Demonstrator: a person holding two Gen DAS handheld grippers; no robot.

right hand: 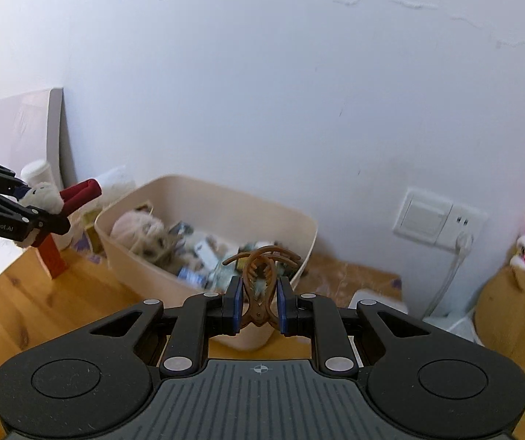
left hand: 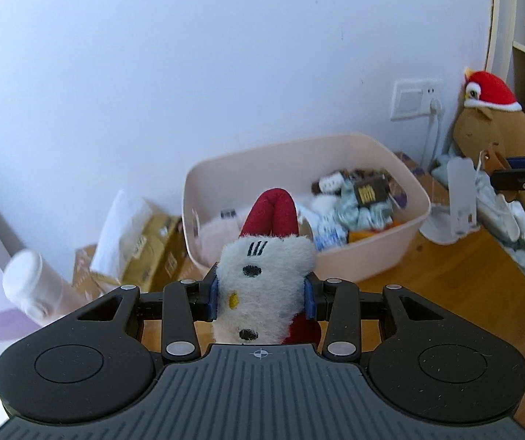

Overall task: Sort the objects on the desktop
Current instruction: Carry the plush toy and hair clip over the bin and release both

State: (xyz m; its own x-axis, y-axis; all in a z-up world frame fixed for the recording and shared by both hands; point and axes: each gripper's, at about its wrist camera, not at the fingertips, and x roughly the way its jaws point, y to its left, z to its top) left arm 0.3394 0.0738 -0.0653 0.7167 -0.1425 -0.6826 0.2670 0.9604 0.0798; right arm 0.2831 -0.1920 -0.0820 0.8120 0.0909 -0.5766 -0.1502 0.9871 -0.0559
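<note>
My left gripper (left hand: 261,299) is shut on a white plush toy (left hand: 262,286) with black stitched eyes, a yellow nose and a red bow. It hangs in the air in front of a cream plastic bin (left hand: 372,256). The right wrist view shows the same toy (right hand: 44,194) at the left, held by the left gripper (right hand: 39,216). My right gripper (right hand: 259,306) is shut on a brown claw hair clip (right hand: 260,282), whose teeth point toward the bin (right hand: 141,264). The bin holds several small packets and a pale fluffy item.
The bin stands on a wooden desk (left hand: 445,275) against a white wall. A white bottle (left hand: 31,289) and a tissue box (left hand: 145,249) sit left of it. Right of it are a white stand (left hand: 456,205), a cloth, a brown plush with a red hat (left hand: 489,91) and a wall socket (right hand: 438,220).
</note>
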